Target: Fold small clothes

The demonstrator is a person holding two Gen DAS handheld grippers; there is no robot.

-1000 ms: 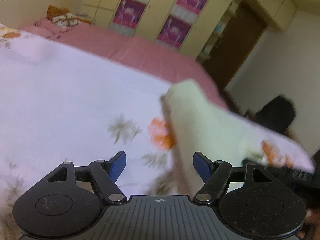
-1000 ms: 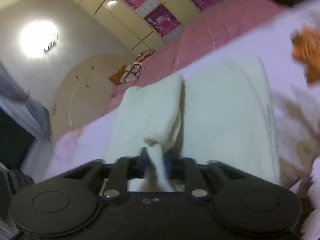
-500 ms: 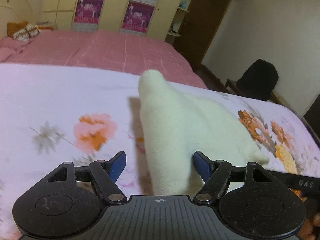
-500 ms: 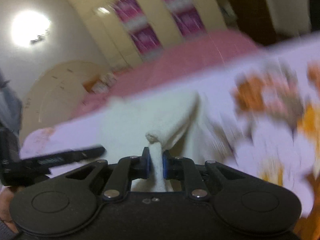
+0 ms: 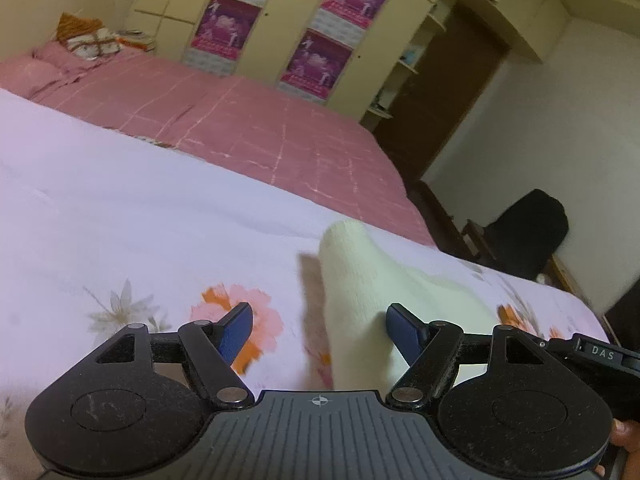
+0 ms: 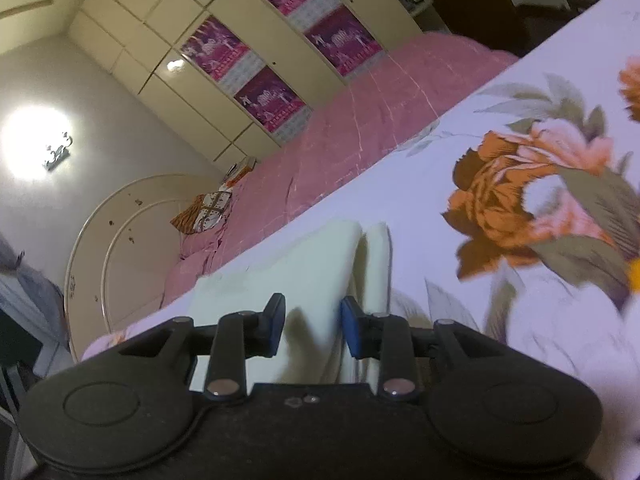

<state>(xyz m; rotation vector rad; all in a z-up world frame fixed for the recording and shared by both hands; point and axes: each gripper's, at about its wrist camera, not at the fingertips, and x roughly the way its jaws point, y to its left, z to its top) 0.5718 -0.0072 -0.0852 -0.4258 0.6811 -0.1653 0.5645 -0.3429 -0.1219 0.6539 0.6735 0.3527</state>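
Observation:
A small cream knit garment (image 5: 360, 304) lies on the white floral bedsheet (image 5: 120, 232). In the left wrist view its near end lies between my fingers, against the right one. My left gripper (image 5: 318, 330) is open and grips nothing. In the right wrist view the garment (image 6: 316, 272) lies folded in two layers side by side, just ahead of my fingers. My right gripper (image 6: 313, 322) is open, its jaws apart around the garment's near edge without pinching it. The right gripper's body (image 5: 600, 356) shows at the left view's right edge.
A pink checked bedspread (image 5: 240, 120) covers the far half of the bed, with pillows (image 5: 88, 40) at the headboard. Cream wardrobes with purple posters (image 5: 316, 56) stand behind. A dark chair (image 5: 528, 232) and a brown door (image 5: 448, 92) are on the right.
My right gripper has opened and let go of the cream garment, which now lies folded on the sheet. My left gripper stayed open and shifted slightly.

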